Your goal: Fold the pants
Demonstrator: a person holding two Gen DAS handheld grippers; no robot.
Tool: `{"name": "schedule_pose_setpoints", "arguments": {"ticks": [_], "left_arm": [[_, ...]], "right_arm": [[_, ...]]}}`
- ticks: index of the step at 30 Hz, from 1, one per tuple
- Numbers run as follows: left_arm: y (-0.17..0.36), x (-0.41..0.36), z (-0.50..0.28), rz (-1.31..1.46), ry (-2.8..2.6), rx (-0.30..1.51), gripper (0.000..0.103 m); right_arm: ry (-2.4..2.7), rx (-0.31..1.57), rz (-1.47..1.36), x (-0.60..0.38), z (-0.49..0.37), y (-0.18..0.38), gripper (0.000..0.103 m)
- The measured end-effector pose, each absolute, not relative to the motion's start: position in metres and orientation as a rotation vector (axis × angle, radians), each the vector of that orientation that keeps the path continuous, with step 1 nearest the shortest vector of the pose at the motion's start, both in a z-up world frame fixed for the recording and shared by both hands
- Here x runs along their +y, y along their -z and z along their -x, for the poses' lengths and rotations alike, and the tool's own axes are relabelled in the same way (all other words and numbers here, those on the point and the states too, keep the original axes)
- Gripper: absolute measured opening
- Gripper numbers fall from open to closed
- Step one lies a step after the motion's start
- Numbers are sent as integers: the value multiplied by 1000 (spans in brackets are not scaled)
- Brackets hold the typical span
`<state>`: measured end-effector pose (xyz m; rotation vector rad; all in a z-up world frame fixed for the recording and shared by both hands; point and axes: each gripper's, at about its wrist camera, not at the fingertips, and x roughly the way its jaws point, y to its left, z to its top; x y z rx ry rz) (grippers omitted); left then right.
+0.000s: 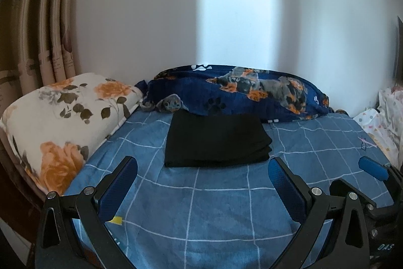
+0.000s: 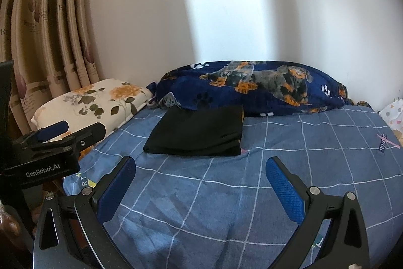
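Observation:
The black pants (image 1: 216,140) lie folded into a flat rectangle on the blue checked bed sheet (image 1: 201,206), towards the far side of the bed. They also show in the right wrist view (image 2: 196,134). My left gripper (image 1: 202,165) is open and empty, a little short of the pants' near edge. My right gripper (image 2: 200,164) is open and empty, also short of the pants and apart from them. The right gripper shows at the right edge of the left wrist view (image 1: 372,169). The left gripper shows at the left of the right wrist view (image 2: 54,132).
A floral pillow (image 1: 65,117) lies at the bed's left. A dark blue dog-print blanket (image 1: 239,92) is bunched along the white wall behind the pants. Curtains (image 2: 45,42) hang at the left. Light patterned bedding (image 1: 385,117) sits at the right edge.

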<state>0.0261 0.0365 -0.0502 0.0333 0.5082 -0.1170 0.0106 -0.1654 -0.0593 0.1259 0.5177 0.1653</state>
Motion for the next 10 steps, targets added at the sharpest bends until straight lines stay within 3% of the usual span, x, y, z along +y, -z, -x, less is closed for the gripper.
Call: {"name": "schedule_pose_setpoints", "arguments": {"ticks": [10], "left_arm": [[60,43,-33,-35,47,524,103]], "right_arm": [[-191,541,-118,-159,-19,66,103]]}}
